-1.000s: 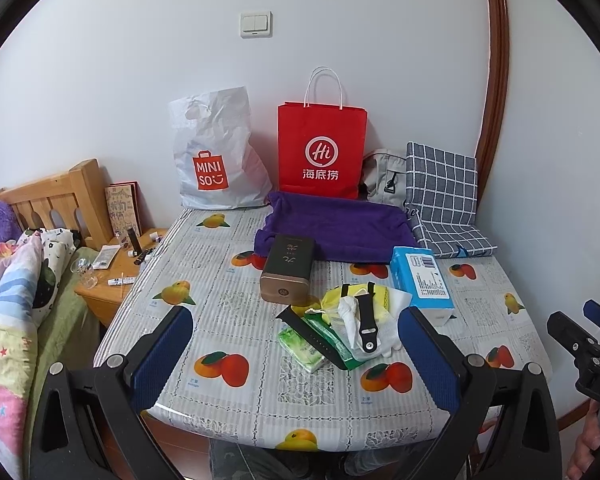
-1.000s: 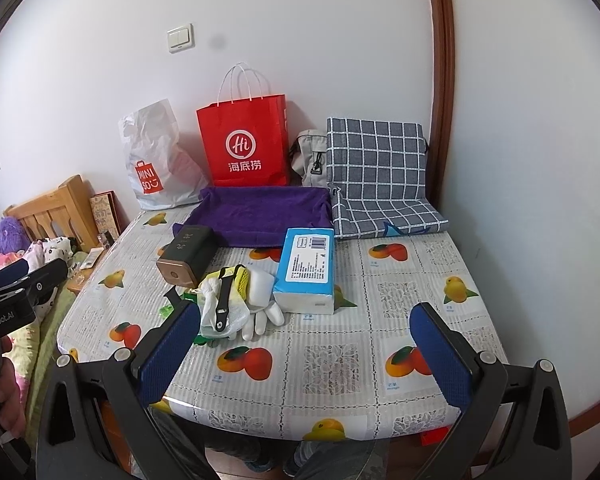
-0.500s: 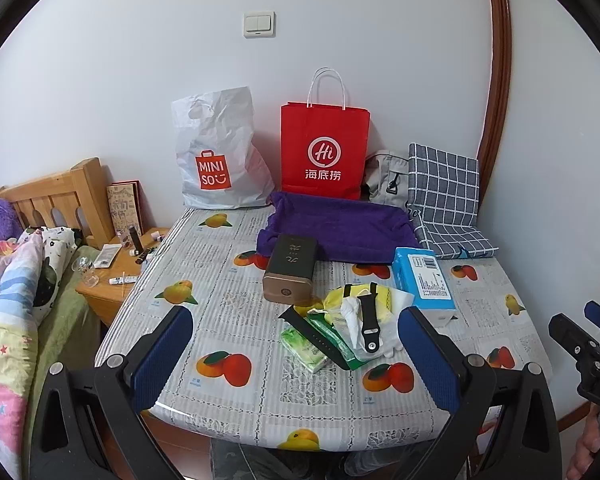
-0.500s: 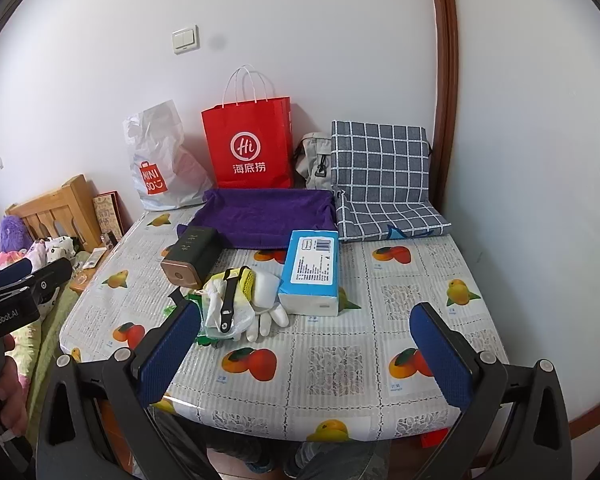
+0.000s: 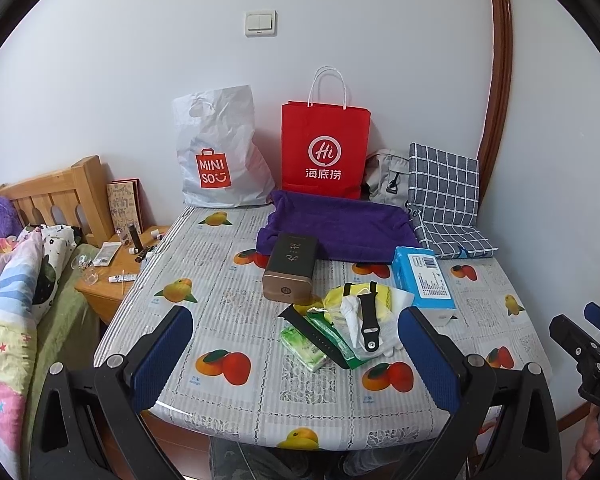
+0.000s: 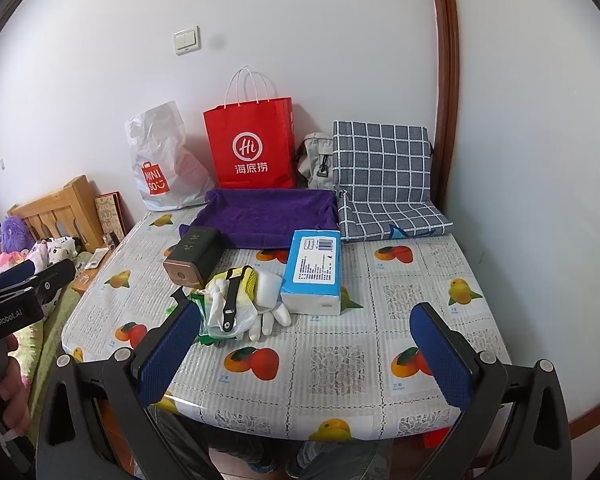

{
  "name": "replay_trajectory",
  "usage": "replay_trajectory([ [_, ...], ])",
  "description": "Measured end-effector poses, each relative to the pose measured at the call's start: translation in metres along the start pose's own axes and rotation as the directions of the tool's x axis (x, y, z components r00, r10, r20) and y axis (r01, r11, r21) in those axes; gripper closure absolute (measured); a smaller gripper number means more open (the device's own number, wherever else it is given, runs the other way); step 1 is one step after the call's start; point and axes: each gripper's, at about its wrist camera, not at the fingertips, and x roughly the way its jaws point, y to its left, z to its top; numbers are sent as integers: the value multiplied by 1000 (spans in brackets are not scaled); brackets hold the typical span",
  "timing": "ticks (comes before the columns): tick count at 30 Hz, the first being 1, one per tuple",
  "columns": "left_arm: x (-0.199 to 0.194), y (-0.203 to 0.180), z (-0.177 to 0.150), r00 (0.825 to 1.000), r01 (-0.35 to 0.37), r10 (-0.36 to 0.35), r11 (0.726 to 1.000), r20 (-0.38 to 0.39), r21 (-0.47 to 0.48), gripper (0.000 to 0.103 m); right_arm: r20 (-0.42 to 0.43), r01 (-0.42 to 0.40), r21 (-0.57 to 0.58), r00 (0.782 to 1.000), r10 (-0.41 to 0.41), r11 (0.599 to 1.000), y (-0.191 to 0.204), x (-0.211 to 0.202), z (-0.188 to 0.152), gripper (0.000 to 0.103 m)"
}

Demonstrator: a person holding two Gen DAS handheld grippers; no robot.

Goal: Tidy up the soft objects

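From the left wrist view, the left gripper [image 5: 296, 344] hangs over the near edge of the table [image 5: 220, 312], fingers wide apart and empty. The soft pile [image 5: 348, 320] of gloves, cloths and a black strap lies mid-table, just in front of the brown box [image 5: 290, 266] and beside the blue tissue pack [image 5: 422, 280]. Only here do the nightstand [image 5: 112, 268] and green packets [image 5: 304, 348] show plainly.

From the right wrist view, the right gripper [image 6: 306, 354] is likewise spread and empty. The white glove fingers [image 6: 270, 318] show here, and the purple towel [image 6: 272, 216] lies behind.
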Motion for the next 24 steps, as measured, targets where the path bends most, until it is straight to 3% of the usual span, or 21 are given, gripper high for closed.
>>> replay_trajectory([
  [24,-1,0,1,1000,4,-4,1000,1,-3,0,11,-5,3,1000,5,1000,1,-2,0,0],
])
